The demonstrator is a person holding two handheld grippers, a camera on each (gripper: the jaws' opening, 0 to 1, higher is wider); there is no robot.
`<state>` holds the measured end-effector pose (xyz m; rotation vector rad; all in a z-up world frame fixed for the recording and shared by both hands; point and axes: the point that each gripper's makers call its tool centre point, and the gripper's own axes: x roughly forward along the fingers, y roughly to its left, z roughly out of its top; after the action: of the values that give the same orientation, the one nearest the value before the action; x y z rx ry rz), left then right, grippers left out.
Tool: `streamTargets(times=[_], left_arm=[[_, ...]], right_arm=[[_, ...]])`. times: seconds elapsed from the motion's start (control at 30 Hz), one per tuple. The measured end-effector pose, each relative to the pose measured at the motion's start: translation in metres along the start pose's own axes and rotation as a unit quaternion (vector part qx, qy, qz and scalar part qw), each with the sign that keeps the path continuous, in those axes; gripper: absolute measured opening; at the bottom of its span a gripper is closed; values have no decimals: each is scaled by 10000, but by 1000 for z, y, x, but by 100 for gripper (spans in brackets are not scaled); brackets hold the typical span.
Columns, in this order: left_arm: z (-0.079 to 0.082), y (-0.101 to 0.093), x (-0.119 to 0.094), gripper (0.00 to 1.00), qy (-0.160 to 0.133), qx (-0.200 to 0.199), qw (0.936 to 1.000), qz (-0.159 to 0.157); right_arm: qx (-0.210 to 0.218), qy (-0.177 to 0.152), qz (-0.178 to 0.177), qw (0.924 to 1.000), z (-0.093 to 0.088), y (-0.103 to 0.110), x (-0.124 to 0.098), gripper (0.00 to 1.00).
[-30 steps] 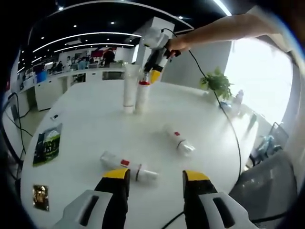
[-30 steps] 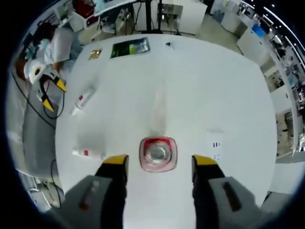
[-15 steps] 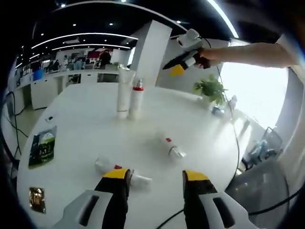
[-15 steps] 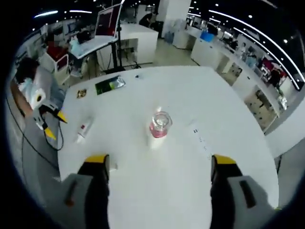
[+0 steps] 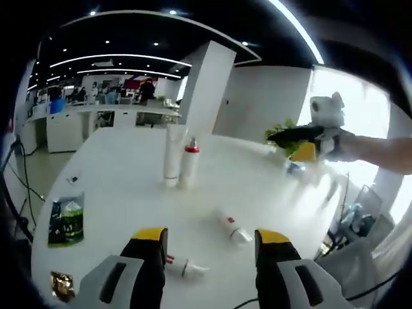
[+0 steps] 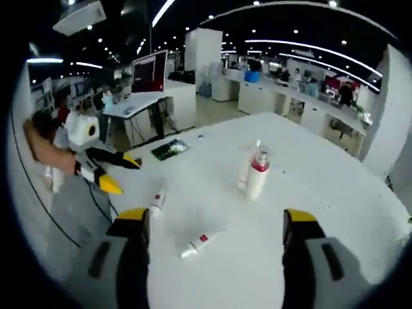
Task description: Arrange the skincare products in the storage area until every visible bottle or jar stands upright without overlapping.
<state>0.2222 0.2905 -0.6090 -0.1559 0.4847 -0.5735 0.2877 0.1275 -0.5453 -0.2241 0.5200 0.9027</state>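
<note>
On the table (image 5: pixel 122 187) we see a tall tube (image 5: pixel 172 156) and a pump bottle (image 5: pixel 189 163) standing upright, touching or just beside each other, toward the middle of the tabletop. Nearer the left gripper (image 5: pixel 206 241) two bottles lie flat: one lying bottle (image 5: pixel 232 226) ahead of its right jaw, and another lying tube (image 5: pixel 185 268) between the jaws, close to the near edge. A packet (image 5: pixel 67 219) and a small sachet (image 5: pixel 62 285) lie by the table's left edge, the sachet nearer us. A potted plant (image 5: pixel 288 132) sits at the far right edge. The right gripper (image 5: pixel 302 143) hangs over that right side, apart from the bottles.
</note>
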Motion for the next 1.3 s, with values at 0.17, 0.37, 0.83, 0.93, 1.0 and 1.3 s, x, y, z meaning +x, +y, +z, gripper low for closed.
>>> streamTargets(times=[0.17, 0.37, 0.83, 0.93, 1.0, 1.3], left_arm=[[11, -11, -8, 63, -231, 61, 9996, -132], [13, -16, -13, 73, -239, 258, 9993, -160], [2, 6, -48, 77, -417, 94, 9989, 196], [-7, 9, -52, 76, -374, 16, 9991, 213], [-11, 9, -51, 76, -325, -13, 9993, 208], [-18, 11, -41, 72, -215, -105, 9995, 193]], right_arm=[[656, -594, -105, 9960, 2, 31, -7, 86], [1073, -936, -72, 9898, -12, 64, -10, 85], [1377, -700, -707, 9855, -84, 104, -4, 85], [1611, -536, -645, 9834, -106, 112, 0, 81], [1627, -443, -737, 9829, -115, 111, 1, 79], [726, 115, -991, 9924, -123, 117, -4, 73]])
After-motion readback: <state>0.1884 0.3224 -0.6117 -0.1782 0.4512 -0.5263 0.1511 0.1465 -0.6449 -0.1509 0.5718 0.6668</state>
